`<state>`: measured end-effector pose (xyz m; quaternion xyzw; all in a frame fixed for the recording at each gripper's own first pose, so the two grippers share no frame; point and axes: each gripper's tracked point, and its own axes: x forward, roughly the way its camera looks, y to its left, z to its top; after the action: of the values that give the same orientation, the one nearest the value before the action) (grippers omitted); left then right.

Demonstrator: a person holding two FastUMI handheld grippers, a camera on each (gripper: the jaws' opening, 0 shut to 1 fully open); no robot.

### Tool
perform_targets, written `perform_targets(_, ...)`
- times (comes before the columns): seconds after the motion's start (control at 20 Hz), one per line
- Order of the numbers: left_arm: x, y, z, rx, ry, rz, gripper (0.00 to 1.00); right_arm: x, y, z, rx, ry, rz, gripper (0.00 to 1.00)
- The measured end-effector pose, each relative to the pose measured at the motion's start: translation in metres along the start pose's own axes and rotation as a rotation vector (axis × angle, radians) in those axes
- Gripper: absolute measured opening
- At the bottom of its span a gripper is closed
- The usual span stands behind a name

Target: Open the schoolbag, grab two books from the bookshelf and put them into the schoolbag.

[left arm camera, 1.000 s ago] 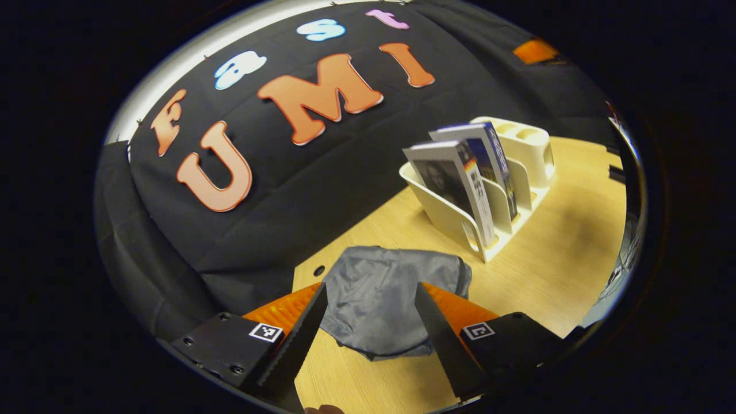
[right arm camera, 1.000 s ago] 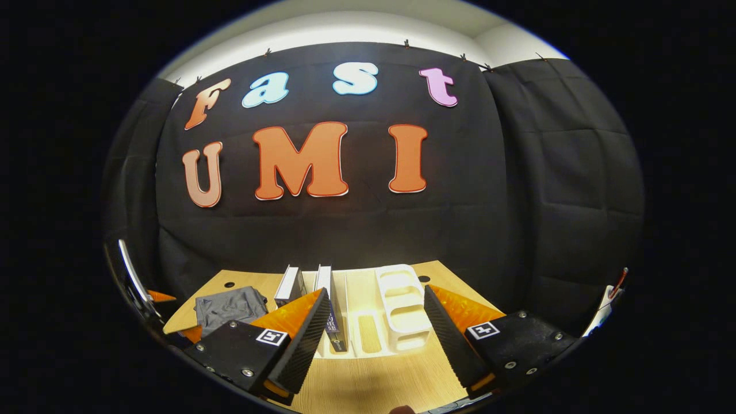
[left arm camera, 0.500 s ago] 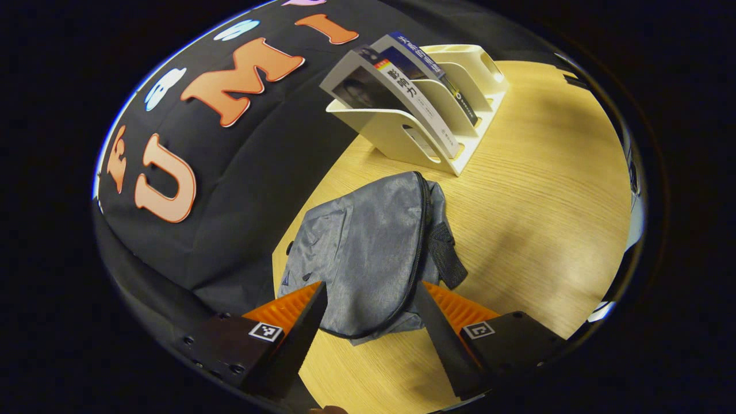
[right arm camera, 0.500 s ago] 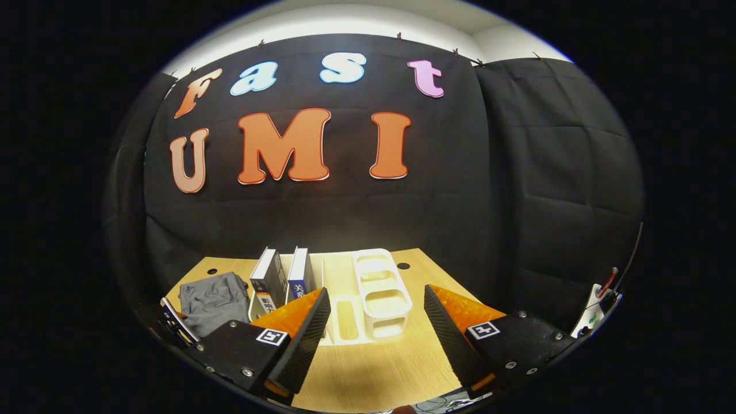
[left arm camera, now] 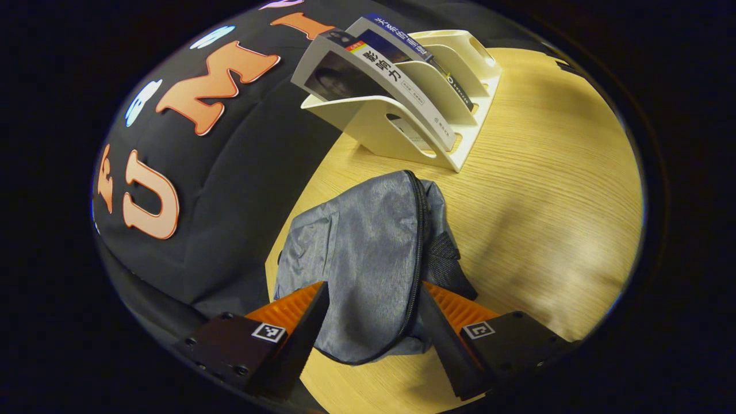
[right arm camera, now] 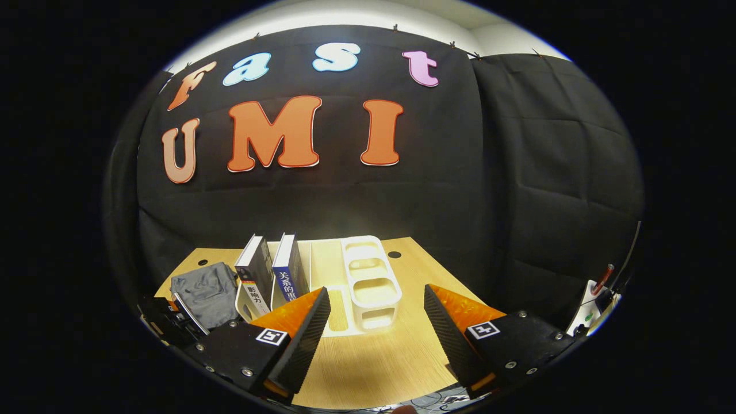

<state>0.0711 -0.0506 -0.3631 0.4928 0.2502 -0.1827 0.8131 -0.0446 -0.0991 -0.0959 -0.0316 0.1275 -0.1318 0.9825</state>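
Observation:
A grey schoolbag (left arm camera: pixel 362 253) lies flat on the wooden table (left arm camera: pixel 546 190), its black zipper (left arm camera: pixel 418 241) shut. My left gripper (left arm camera: pixel 371 313) hovers open over the bag's near end, one finger on each side, not touching that I can tell. Beyond the bag stands a cream bookshelf (left arm camera: pixel 414 109) with two books: a grey-covered one (left arm camera: pixel 368 86) and a blue one (left arm camera: pixel 397 40). In the right gripper view my right gripper (right arm camera: pixel 374 322) is open and empty, in front of the bookshelf (right arm camera: pixel 362 282); the two books (right arm camera: pixel 270 273) lean in its left slots, and the bag (right arm camera: pixel 204 290) lies further left.
The black booth wall (right arm camera: pixel 345 190) closes off the table's far edge. Small round holes (right arm camera: pixel 394 254) mark the tabletop's back corners. The left gripper's body (right arm camera: pixel 172 319) shows low left in the right gripper view. Some small items (right arm camera: pixel 595 293) sit off the table's right side.
My left gripper has tipped down and come closer over the bag, which now lies between its fingers. My right gripper has drawn slightly nearer the bookshelf. Both stay open.

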Motion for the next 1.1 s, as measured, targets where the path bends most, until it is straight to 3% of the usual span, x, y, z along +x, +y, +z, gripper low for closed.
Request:
perform_targets(0.1,0.004,-0.003,-0.002,0.007,0.011,-0.014,0.89,0.003,0.004,0.0,0.022,0.015,0.007,0.98)
perform_targets(0.25,0.002,-0.005,-0.003,0.02,0.016,-0.03,0.68,0.007,0.014,0.003,0.053,0.03,0.028,0.97)
perform_targets(0.3,0.002,-0.007,-0.001,0.027,0.013,-0.034,0.53,0.009,0.016,0.003,0.051,0.031,0.034,0.97)
perform_targets(0.45,0.004,-0.005,0.002,0.049,0.014,-0.016,0.42,0.015,0.018,0.007,0.038,0.032,0.045,0.98)
perform_targets(0.55,0.005,-0.002,0.004,0.054,0.008,-0.009,0.28,0.013,0.021,0.012,0.068,0.024,0.045,0.98)
perform_targets(0.6,0.005,-0.003,0.003,0.054,0.008,-0.022,0.14,0.011,0.023,0.015,0.089,0.015,0.047,0.98)
perform_targets(0.65,0.004,-0.002,0.003,0.042,0.013,-0.032,0.1,0.012,0.025,0.015,0.11,0.017,0.041,0.98)
perform_targets(1.1,-0.008,0.024,0.013,-0.007,0.018,-0.219,0.01,0.01,0.05,0.025,0.114,0.008,0.03,0.98)
